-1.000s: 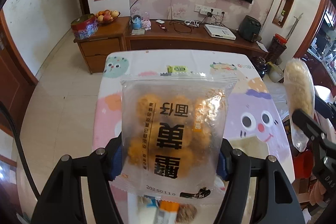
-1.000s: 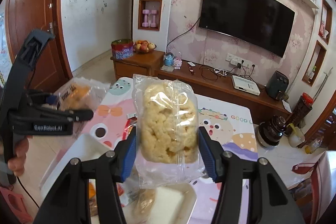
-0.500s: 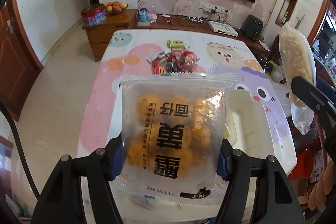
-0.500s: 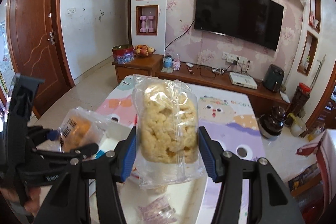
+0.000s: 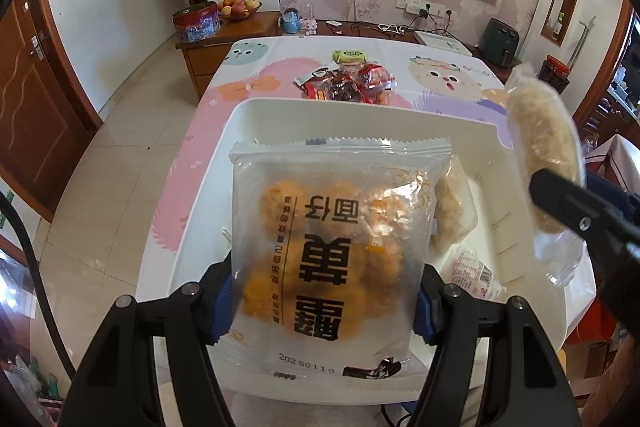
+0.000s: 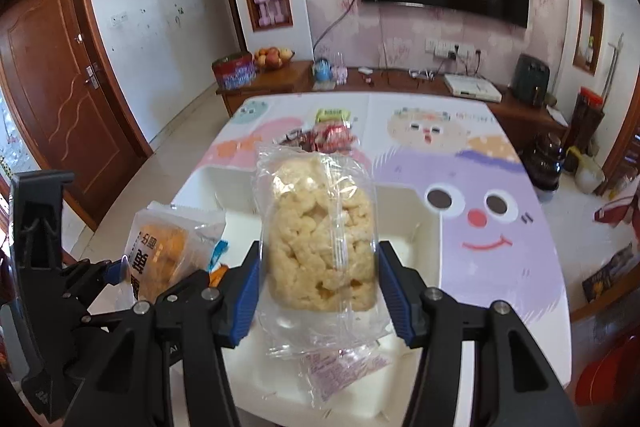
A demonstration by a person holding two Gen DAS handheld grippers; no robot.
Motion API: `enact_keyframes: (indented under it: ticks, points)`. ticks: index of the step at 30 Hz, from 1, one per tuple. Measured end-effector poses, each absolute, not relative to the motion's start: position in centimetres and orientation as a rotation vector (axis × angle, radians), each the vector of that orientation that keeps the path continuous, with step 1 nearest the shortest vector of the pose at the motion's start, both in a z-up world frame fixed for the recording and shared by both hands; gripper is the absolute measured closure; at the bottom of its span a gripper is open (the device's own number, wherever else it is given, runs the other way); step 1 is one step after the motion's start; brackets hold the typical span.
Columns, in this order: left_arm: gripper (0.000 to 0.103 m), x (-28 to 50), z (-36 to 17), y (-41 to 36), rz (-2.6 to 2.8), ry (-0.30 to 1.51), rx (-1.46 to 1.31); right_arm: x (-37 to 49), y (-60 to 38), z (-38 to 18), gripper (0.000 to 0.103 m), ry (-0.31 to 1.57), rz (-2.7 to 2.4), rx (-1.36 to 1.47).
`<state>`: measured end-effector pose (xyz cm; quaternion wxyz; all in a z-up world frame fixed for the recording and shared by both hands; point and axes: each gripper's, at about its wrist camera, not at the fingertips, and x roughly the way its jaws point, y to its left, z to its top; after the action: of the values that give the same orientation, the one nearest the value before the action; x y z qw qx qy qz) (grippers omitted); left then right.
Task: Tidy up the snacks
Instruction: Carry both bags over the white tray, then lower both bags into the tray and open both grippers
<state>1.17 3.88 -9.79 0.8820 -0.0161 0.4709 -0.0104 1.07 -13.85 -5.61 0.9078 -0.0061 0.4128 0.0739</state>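
Note:
My left gripper [image 5: 322,301] is shut on a clear packet of orange fried balls [image 5: 332,259] with black print, held over the white bin [image 5: 360,111]. In the right wrist view this packet [image 6: 164,251] shows at lower left. My right gripper [image 6: 318,283] is shut on a clear packet of pale puffed snack [image 6: 320,235], also above the white bin [image 6: 434,227]. From the left wrist view that pale packet [image 5: 540,155] hangs at the right. Inside the bin lie another pale packet [image 5: 454,211] and a small pink-printed sachet [image 6: 340,367].
A heap of red-wrapped snacks [image 5: 348,85] and a green packet [image 5: 350,57] lie on the cartoon tablecloth [image 6: 500,227] beyond the bin. A wooden sideboard [image 5: 236,35] with a fruit bowl stands behind the table. Tiled floor lies left of the table.
Both grippers have sunk and drawn back toward the table's near end, so the white bin now lies under both packets. Each grip stays the same.

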Motion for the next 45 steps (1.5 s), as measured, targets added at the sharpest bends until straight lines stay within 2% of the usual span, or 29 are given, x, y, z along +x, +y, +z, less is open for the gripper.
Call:
enact_keyframes:
  ticks: [16,19,21,30,45]
  points:
    - [0.035,2.0,-11.8,2.8,0.013,1.003,0.002,1.0,-13.9,-8.8,0.047,0.936,0.158,0.011]
    - [0.032,1.8,-11.8,2.6,0.027,0.997,0.012,1.2,-13.9,-9.4,0.047,0.959,0.157,0.01]
    - [0.023,1.8,-11.8,2.6,0.044,0.998,0.015,1.1,-13.9,-9.6,0.047,0.96,0.157,0.013]
    - [0.018,1.4,-10.7,2.4,0.068,0.94,0.041,0.9,-14.2,-9.4,0.043,0.946,0.139,0.037]
    - [0.018,1.5,-10.8,2.7,0.064,0.952,0.034,0.9,-14.3,-9.4,0.043,0.945,0.144,0.043]
